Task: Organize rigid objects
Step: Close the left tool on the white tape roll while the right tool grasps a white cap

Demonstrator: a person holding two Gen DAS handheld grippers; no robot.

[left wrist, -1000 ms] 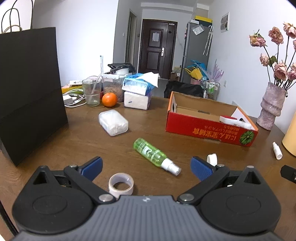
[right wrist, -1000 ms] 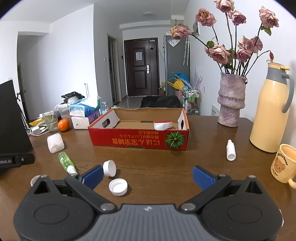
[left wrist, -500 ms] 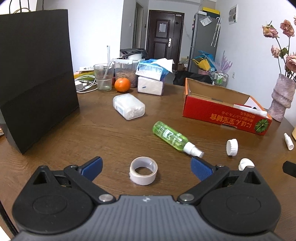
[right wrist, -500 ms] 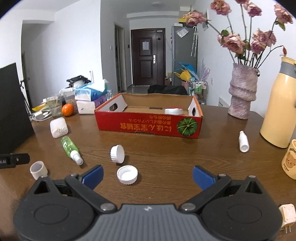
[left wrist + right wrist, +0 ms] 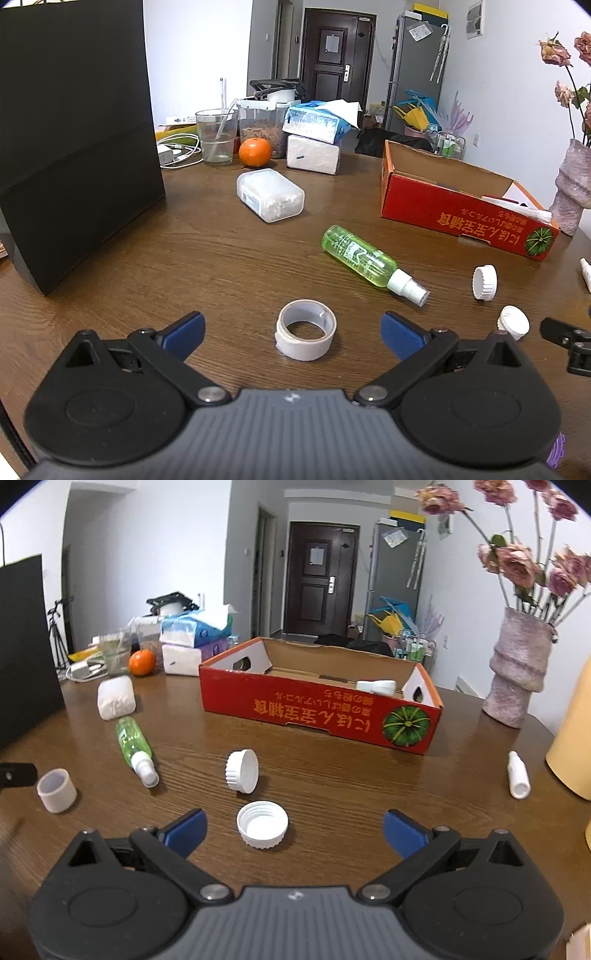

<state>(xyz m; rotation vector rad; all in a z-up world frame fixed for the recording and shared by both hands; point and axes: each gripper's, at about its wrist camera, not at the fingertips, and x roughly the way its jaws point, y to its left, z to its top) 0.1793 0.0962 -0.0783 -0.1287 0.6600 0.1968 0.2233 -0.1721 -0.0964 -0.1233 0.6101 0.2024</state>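
left tool (image 5: 291,328): wide open, empty | tape (image 5: 306,334) flat on bench, hole up, dead ahead between its fingers, nearer left than right | right tool (image 5: 294,829): wide open, empty | cap (image 5: 262,823) open side up, ahead, left of centre | box (image 5: 317,709) beyond

The right hand-held gripper (image 5: 293,829) hovers spread wide over the counter (image 5: 351,786), a white cap (image 5: 262,824) lying between its fingers.
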